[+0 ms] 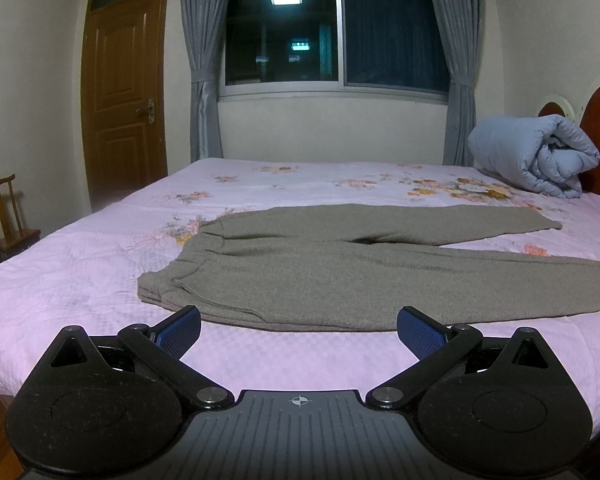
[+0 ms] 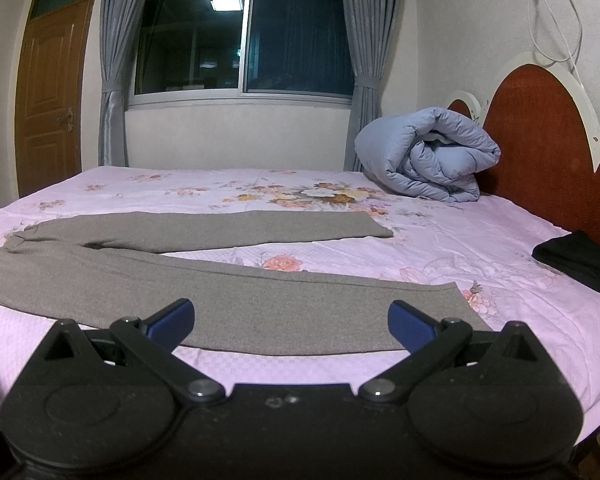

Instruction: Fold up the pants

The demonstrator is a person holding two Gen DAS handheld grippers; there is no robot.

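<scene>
Grey-brown pants lie flat on the pink floral bedsheet, waistband to the left, the two legs spread apart toward the right. My left gripper is open and empty, just in front of the near edge of the pants by the waist end. In the right wrist view the pants stretch from left to the near leg's cuff at right. My right gripper is open and empty, its blue pads hovering over the near leg close to its cuff.
A rolled light-blue duvet sits at the far right by the red headboard. A folded black garment lies at the right edge. A wooden chair stands left of the bed; a window and a door stand behind.
</scene>
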